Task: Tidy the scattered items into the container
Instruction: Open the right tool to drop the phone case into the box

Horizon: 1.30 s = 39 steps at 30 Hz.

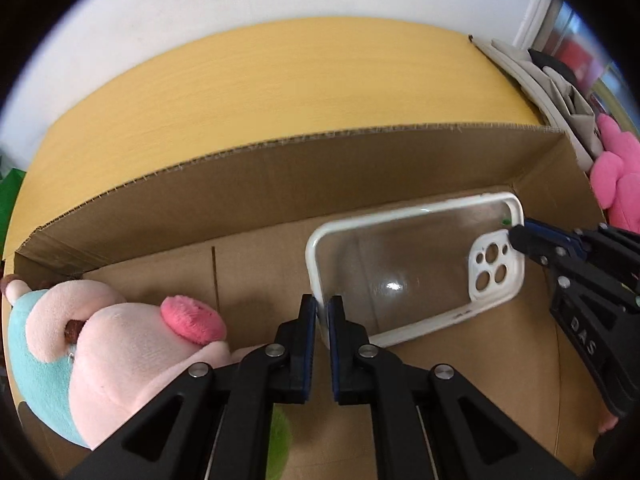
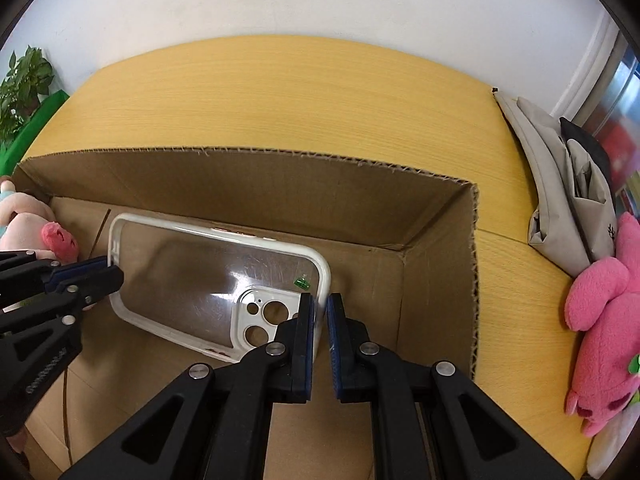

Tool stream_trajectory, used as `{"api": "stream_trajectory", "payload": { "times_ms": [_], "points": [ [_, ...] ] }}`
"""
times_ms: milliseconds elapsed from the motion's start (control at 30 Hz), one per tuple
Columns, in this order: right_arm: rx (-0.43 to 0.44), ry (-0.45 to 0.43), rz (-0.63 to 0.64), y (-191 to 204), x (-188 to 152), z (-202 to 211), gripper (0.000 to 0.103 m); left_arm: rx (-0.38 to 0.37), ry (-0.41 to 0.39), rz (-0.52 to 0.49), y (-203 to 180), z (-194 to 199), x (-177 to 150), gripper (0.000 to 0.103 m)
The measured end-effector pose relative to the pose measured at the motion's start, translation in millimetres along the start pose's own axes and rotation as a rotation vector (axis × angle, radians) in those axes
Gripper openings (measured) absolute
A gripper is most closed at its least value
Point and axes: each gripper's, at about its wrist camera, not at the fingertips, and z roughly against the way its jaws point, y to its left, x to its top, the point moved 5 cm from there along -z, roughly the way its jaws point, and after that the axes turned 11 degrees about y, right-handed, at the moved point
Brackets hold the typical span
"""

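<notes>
A clear phone case (image 1: 400, 264) with a white rim hangs tilted inside the open cardboard box (image 1: 280, 184), just above its floor. My left gripper (image 1: 322, 312) is shut on the rim at the case's plain end. My right gripper (image 2: 322, 312) is shut on the rim at the camera-cutout end of the phone case (image 2: 192, 264). In the left wrist view the right gripper (image 1: 516, 240) comes in from the right; in the right wrist view the left gripper (image 2: 116, 276) comes in from the left. A pink and teal plush pig (image 1: 120, 352) lies in the box's left end.
The box (image 2: 280, 192) stands on a yellow wooden table (image 2: 280, 100). To its right on the table lie a pink plush toy (image 2: 600, 320) and a grey pouch (image 2: 560, 200). Something green (image 1: 280, 440) shows under my left gripper. A plant (image 2: 24, 80) is at the far left.
</notes>
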Motion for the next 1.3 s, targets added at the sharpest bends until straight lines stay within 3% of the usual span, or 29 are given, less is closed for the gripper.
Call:
{"api": "stream_trajectory", "payload": {
  "times_ms": [33,100,133,167,233,400,467,600,733,900,1033,1200,1300],
  "points": [
    [-0.002,-0.008,0.008,2,1,2,0.017,-0.004,-0.018,0.001,0,3,0,0.01],
    [0.003,-0.023,0.027,7,1,6,0.028,-0.044,-0.058,0.009,3,12,1,0.027],
    [0.005,-0.034,0.036,10,1,10,0.039,-0.062,-0.075,0.016,5,17,0,0.038],
    [-0.008,-0.047,0.043,13,0,14,0.063,-0.078,-0.091,0.024,8,22,-1,0.039],
    [-0.061,-0.099,0.04,15,-2,28,0.093,-0.09,-0.127,0.036,13,37,-3,0.041],
    [-0.051,-0.207,0.038,21,-20,72,0.096,-0.109,-0.256,0.021,30,97,-29,0.047],
    [-0.064,-0.226,0.067,28,-43,89,0.097,-0.162,-0.324,-0.012,39,128,-56,0.057],
    [-0.008,-0.276,0.071,35,-98,121,0.1,-0.112,-0.477,-0.07,57,184,-127,0.078],
    [-0.01,-0.346,0.104,56,-149,151,0.103,-0.08,-0.595,-0.026,78,213,-208,0.081],
    [0.019,-0.423,0.098,95,-200,184,0.103,-0.054,-0.639,0.077,77,210,-264,0.081],
    [0.004,-0.441,0.104,120,-235,190,0.103,-0.09,-0.666,0.155,85,215,-308,0.081],
    [-0.052,-0.448,0.106,136,-266,195,0.103,-0.069,-0.64,0.148,73,215,-327,0.081],
    [-0.033,-0.458,0.082,140,-281,204,0.103,-0.108,-0.63,0.164,68,216,-335,0.081]
  ]
}}
